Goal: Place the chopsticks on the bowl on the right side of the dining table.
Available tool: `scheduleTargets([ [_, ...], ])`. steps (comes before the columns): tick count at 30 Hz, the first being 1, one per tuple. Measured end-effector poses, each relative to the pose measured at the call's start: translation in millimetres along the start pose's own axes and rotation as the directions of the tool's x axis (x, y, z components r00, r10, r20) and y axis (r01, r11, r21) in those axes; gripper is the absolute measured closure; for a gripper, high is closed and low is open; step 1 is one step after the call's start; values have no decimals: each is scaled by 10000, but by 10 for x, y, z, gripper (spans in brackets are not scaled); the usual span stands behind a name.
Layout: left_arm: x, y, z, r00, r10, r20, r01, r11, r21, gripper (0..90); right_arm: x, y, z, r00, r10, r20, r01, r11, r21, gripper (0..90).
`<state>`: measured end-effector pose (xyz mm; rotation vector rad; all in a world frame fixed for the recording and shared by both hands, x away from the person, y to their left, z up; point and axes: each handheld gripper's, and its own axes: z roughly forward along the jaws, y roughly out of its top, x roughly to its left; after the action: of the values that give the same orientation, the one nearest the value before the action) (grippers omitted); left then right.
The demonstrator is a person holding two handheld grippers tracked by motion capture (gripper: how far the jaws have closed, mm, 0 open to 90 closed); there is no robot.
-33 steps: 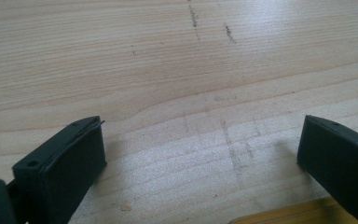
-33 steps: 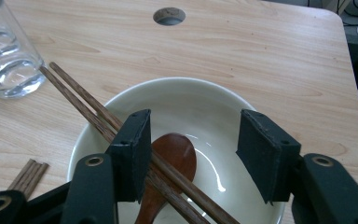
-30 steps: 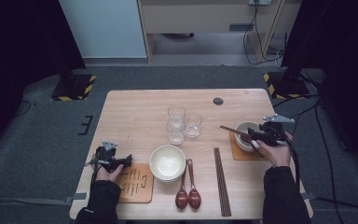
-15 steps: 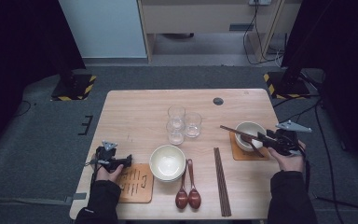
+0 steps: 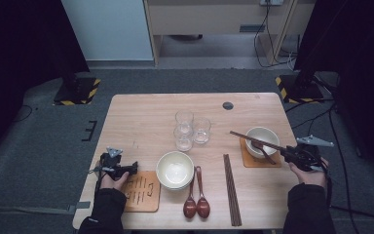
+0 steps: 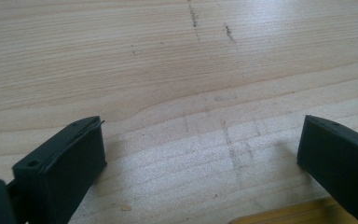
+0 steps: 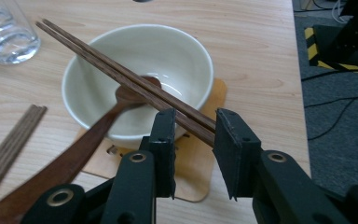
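From the high view, a pale, fine-grained wooden tabletop stands on grey carpet, with black-and-yellow striped stand feet at its far corners and a light wall panel behind. The right tongs hold a pair of dark wooden chopsticks slanting over a cream ceramic bowl, which sits on a square orange-brown coaster near the right edge. A dark wooden spoon leans in that bowl. Three clear glasses cluster mid-table; a second cream bowl, two glossy reddish spoons and a second pair of chopsticks lie nearer the person. The left tongs rest beside a cut-out wooden coaster.

In the left gripper view, the left tongs' matte black jaws stand wide apart over bare, streaky wood grain, with nothing between them.

In the right gripper view, the right tongs have just been closing, and the slim, square-edged chopsticks lie pinched between their pads, reaching across the smooth round bowl above the spoon.
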<state>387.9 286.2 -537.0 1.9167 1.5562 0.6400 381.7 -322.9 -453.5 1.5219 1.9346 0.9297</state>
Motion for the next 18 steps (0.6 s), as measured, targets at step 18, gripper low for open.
scheduleTargets([
  [18,0,0,0,10000,0,0,0,10000,0,0,-82,-87,7,9993,250,276,-258,9992,310,664],
])
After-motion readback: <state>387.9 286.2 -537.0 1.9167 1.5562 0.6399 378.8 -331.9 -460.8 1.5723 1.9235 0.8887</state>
